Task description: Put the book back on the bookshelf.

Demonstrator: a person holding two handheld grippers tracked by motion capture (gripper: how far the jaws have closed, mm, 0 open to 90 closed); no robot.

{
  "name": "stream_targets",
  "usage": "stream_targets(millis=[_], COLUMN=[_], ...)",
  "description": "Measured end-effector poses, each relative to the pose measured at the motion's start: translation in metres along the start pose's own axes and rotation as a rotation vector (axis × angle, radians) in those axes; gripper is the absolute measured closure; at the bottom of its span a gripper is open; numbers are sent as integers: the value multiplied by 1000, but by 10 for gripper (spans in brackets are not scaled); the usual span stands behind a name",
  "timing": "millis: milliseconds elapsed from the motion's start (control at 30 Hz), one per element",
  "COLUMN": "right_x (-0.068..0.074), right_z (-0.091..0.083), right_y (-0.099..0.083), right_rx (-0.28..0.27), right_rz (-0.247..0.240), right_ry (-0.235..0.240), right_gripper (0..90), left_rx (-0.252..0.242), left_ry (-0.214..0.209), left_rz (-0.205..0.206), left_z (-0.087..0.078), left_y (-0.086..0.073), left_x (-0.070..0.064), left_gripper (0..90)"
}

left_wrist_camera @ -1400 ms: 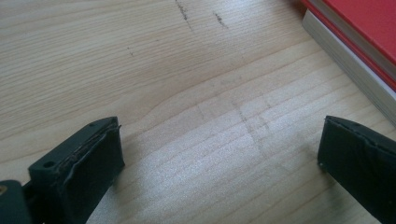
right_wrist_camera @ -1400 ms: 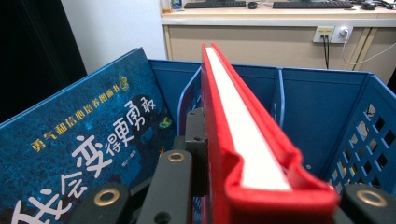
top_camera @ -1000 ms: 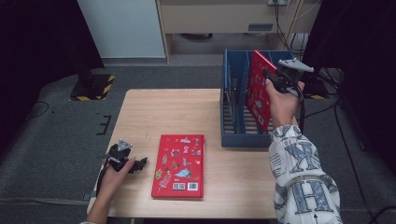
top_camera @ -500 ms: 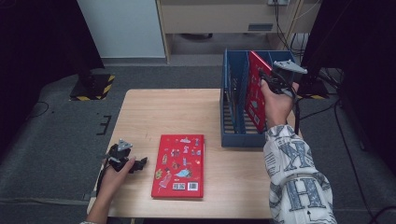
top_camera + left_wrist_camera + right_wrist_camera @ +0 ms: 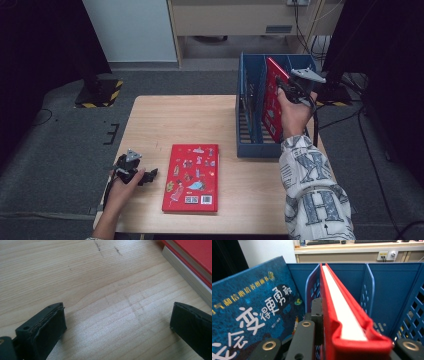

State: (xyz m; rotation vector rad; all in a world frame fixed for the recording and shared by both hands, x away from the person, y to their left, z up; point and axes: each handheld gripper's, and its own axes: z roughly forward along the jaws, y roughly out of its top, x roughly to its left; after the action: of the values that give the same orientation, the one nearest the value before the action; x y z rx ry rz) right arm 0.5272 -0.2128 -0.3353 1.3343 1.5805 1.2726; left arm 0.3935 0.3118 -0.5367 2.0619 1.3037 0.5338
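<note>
Right gripper view is showing the right claw (image 5: 352, 350) pinching a stiff, weighty red hardcover book (image 5: 342, 315) by its spine edge inside the blue file rack (image 5: 387, 290), while the left claw (image 5: 117, 332) is resting spread on the bench (image 5: 100, 277).

Pale wooden worktop (image 5: 185, 120): a red book (image 5: 191, 177) lies flat near its front edge, a blue file rack (image 5: 250, 127) stands at the right side.
</note>
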Motion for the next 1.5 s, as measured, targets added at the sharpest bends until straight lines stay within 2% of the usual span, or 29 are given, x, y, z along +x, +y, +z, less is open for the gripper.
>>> stream_targets(millis=[333,600,900,1000,1267,1500], right_x=[-1,3,0,0,2,1], right_z=[4,8,9,11,15,24], right_y=[-12,-16,-26,-28,-26,-25], right_rx=[2,8,10,17,7,1], right_rz=[12,-14,-2,-12,-13,-4], right_ry=[-2,-10,-8,-7,-15,-29], right_gripper=[792,792,792,792,792,792], left_rx=[3,3,3,3,3,3], left_ry=[-1,-3,-3,-3,-5,-6], left_rz=[3,5,6,6,8,9], left_z=[0,0,0,0,0,1], left_y=[0,0,1,1,1,1], left_x=[0,0,0,-1,-1,-1], left_gripper=[0,0,0,0,0,0])
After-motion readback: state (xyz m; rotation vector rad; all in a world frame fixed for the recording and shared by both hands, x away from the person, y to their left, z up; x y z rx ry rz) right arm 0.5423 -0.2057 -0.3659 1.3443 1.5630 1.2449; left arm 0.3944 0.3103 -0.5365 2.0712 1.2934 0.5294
